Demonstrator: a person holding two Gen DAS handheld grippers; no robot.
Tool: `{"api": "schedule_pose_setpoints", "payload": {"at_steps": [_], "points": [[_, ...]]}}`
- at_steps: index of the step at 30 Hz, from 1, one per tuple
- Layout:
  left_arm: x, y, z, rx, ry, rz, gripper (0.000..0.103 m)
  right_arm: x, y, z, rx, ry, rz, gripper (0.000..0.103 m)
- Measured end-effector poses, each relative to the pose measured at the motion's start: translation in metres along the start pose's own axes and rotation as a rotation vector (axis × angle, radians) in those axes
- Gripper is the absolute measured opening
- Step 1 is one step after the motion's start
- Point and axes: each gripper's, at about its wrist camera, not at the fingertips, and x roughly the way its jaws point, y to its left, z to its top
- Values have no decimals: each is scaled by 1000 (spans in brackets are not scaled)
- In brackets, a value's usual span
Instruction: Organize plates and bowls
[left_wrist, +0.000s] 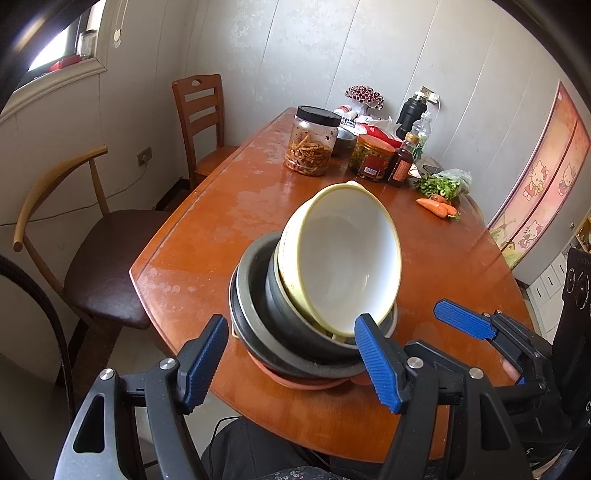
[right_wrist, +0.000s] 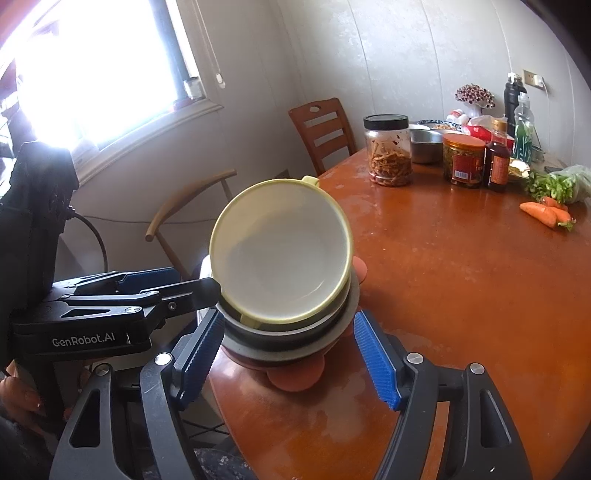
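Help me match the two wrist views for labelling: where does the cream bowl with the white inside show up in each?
Left wrist: cream bowl centre, tilted atop the dark stack, just beyond the left gripper.
Right wrist: cream bowl centre-left, above the right gripper.
Shared landmark: black-lidded jar further back on the table.

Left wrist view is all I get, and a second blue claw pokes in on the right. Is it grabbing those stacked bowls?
Observer: No. The right claw is open, with one finger on each side of the stack of bowls, gripping nothing.
Operator: What does the claw I'm looking through look like?
Observer: The left claw is black, with GenRobot.AI printed in white on its side.
Operator: Who is holding it?
Observer: A person's hand shows just beneath it, at the lower left edge of the right wrist view.
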Motion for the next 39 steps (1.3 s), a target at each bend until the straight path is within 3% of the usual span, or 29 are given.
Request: {"api": "schedule_pose_setpoints", "payload": {"at_steps": [20, 25, 30, 39], "points": [[-5, 42, -20, -79, 7, 30, 74, 1, 17, -21, -66, 30, -30, 76], [13, 59, -19, -130, 47, -29, 75, 6, 12, -25, -66, 48, -44, 76], [28, 68, -16, -166, 88, -150, 75, 12, 8, -26, -65, 55, -56, 76], [59, 79, -6, -202, 155, -290, 75, 29, 9, -27, -80, 87, -65, 76]]}}
